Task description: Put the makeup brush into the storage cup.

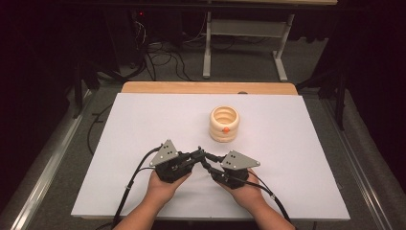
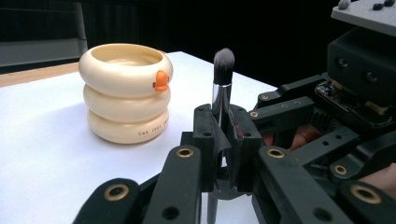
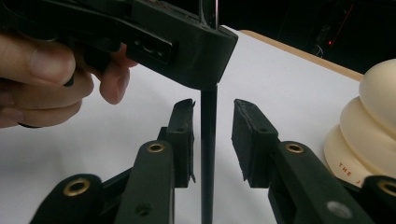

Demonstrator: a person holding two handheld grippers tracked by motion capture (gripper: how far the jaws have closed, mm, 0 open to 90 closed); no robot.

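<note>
1. In the high view both hands meet low on the white counter, the left tool and right tool tip to tip, with the cream holder standing beyond them.
2. The left gripper view gives the detail: the left tool is pressed onto an upright makeup brush, with soft dark bristles paling at the tip above a shiny metal ferrule.
3. There the holder reads as three stacked glossy rings with a small orange beak.
4. In the right gripper view the right tool is spread; the brush's thin black handle stands between its ridged pads, apparently untouched.
</note>
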